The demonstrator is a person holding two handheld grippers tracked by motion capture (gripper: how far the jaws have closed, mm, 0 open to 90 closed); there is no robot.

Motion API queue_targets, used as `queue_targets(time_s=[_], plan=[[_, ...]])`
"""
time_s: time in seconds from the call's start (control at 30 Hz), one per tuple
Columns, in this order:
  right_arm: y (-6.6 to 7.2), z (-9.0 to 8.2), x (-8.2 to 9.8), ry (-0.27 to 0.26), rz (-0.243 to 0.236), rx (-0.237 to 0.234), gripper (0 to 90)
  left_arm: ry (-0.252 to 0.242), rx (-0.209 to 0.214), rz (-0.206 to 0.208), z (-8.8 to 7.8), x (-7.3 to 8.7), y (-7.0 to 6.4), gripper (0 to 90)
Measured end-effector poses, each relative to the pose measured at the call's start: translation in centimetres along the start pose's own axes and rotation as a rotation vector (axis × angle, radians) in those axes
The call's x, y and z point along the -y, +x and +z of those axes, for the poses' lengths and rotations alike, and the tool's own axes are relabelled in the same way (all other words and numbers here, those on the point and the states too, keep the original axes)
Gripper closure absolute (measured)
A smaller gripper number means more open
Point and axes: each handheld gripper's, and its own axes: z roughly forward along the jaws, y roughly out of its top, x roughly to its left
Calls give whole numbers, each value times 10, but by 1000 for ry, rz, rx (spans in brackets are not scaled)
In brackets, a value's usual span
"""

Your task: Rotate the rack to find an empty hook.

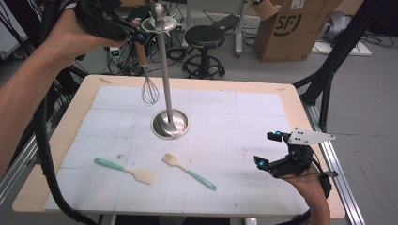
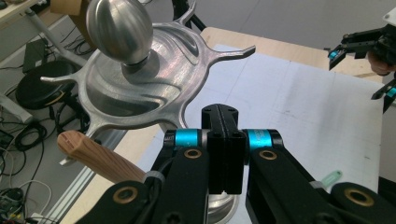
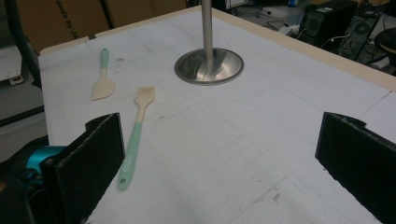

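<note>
The whisk (image 1: 148,79) hangs by its wooden handle (image 2: 95,158) just beside the hooked top of the metal stand (image 1: 164,70), its wire end above the white mat (image 1: 244,117). The left gripper (image 1: 138,35) is up there too; its jaws are pressed together, the handle lying beside them, not between. The right gripper (image 1: 266,149) rests near the table's right edge, jaws wide apart. A spatula (image 1: 126,169) and a brush (image 1: 187,171) lie on the mat.

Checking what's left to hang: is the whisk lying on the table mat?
No, the whisk hangs in the air beside the stand's pole, held up near the hooks.
</note>
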Motion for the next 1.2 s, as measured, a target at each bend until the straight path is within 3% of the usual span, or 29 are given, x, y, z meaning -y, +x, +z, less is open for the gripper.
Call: queue_targets(time_s=[0.47, 1.2], plan=[[3, 1, -2, 1, -6, -10, 0, 3, -12, -8, -10, 1, -9, 900], [-1, 2, 1, 16, 5, -3, 0, 20, -27, -23, -4, 7, 9, 900]])
